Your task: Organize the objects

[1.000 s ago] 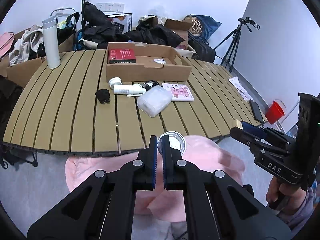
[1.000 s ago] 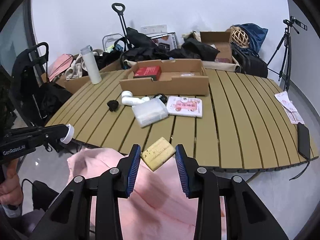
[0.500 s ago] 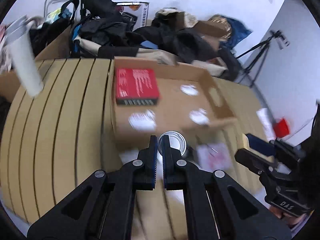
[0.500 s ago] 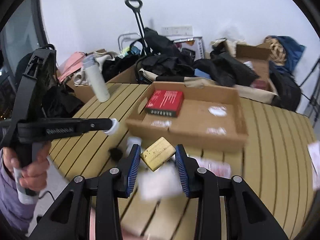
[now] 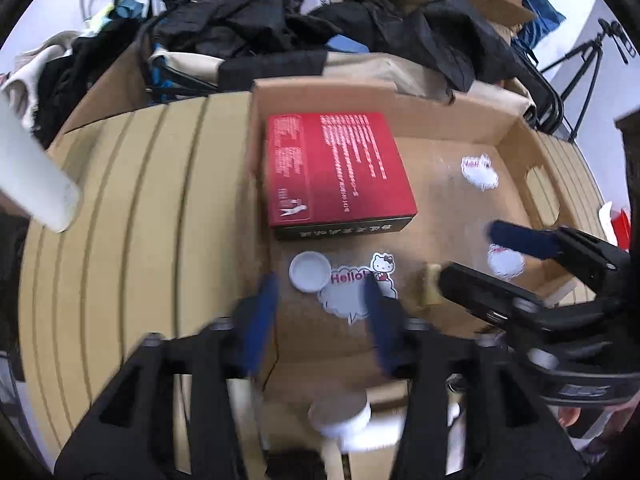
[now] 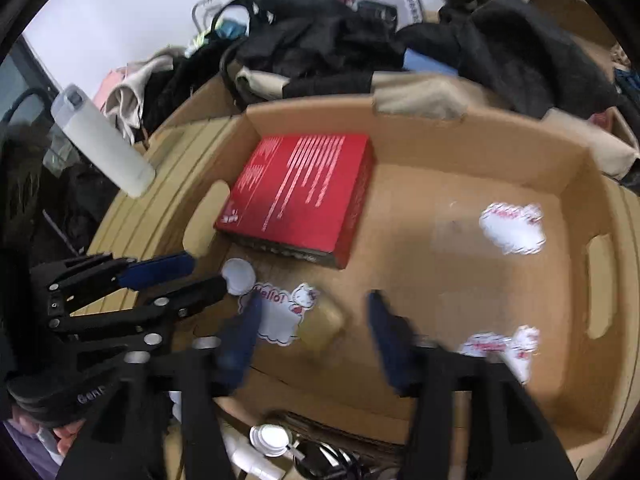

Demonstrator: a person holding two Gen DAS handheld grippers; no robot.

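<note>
Red box beside white cap.

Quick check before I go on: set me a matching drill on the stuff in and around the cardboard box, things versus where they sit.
Things:
1. red box
2. round white lid
3. tan block
4. white bottle

Places:
A. outside the cardboard box, on the slatted table
B. back left of the box floor
C. between the right gripper's open fingers
D. just in front of the red box, beside the Hello Kitty sticker

Pairs: 1-B, 2-D, 3-C, 4-A
</note>
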